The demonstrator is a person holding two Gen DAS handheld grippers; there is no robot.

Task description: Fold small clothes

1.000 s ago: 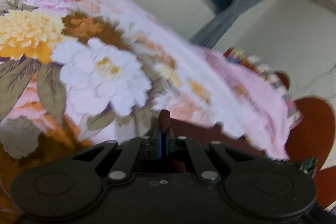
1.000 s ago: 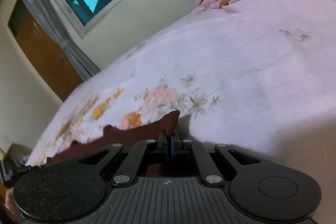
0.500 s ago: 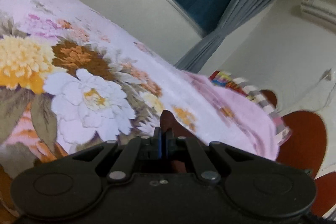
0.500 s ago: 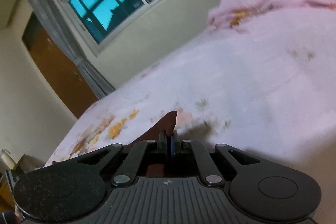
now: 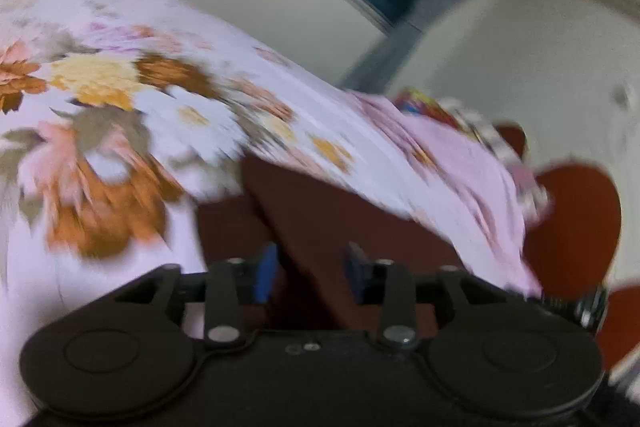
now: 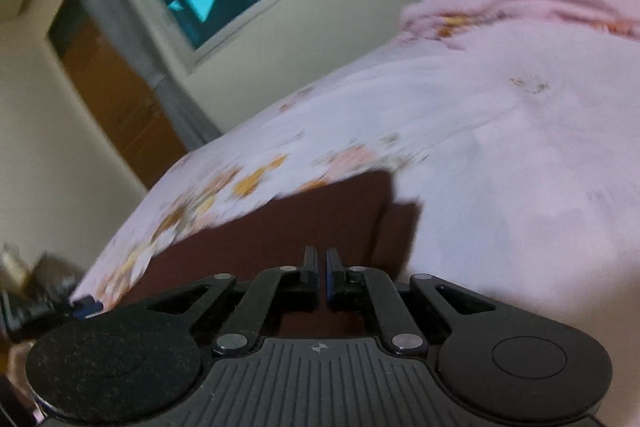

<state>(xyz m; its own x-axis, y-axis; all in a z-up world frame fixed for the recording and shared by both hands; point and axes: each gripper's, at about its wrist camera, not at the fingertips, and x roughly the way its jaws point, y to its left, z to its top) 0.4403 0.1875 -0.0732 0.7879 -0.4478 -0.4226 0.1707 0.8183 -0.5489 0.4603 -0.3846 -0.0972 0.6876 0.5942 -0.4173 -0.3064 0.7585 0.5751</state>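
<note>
We find the left wrist view heavily motion-blurred: the flowers on the pink floral bedsheet (image 5: 120,115) are smeared. The near part of the maroon garment (image 5: 340,227) is hidden behind the left gripper (image 5: 311,267); we cannot identify its type. Beyond the bedsheet, a multicoloured item (image 5: 432,107) is too blurred to name. In the right wrist view, dark objects (image 6: 36,291) beside the bedsheet's corner are cut off by the picture's left edge.

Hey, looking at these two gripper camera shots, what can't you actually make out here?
- Left wrist view: motion blur smears the floral bedsheet; the left gripper is opening.
- Both views: the gripper bodies hide the dark red garment's near part, so its type is unclear.
- Right wrist view: whether the right gripper pinches fabric.
</note>
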